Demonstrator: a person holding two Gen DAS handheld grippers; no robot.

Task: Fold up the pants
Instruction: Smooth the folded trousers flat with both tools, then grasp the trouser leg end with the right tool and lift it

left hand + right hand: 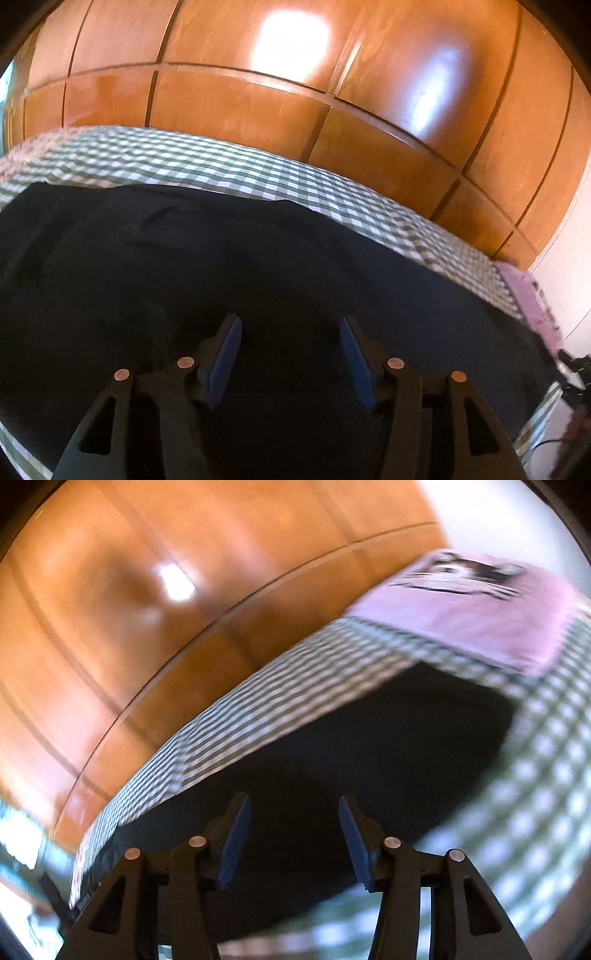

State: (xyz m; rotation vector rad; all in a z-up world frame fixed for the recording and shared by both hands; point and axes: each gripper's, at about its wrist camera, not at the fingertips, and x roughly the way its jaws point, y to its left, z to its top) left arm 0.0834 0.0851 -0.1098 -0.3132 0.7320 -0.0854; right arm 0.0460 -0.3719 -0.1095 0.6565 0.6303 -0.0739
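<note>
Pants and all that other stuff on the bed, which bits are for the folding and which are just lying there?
For the folding:
- dark pants, spread flat
- left gripper, open over them
- right gripper, open too

Just there:
- checked bedsheet
- pink cat-picture cloth
- wooden wardrobe behind the bed

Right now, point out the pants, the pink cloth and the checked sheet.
pants [258, 266], left wrist view, flat middle of the dark fabric.
pink cloth [480, 616], right wrist view, plain middle.
checked sheet [207, 166], left wrist view, strip beyond the pants.

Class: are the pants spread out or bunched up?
Spread out: the pants lie flat as a broad dark sheet over the checked cloth. Whether already folded, cannot tell.
</note>
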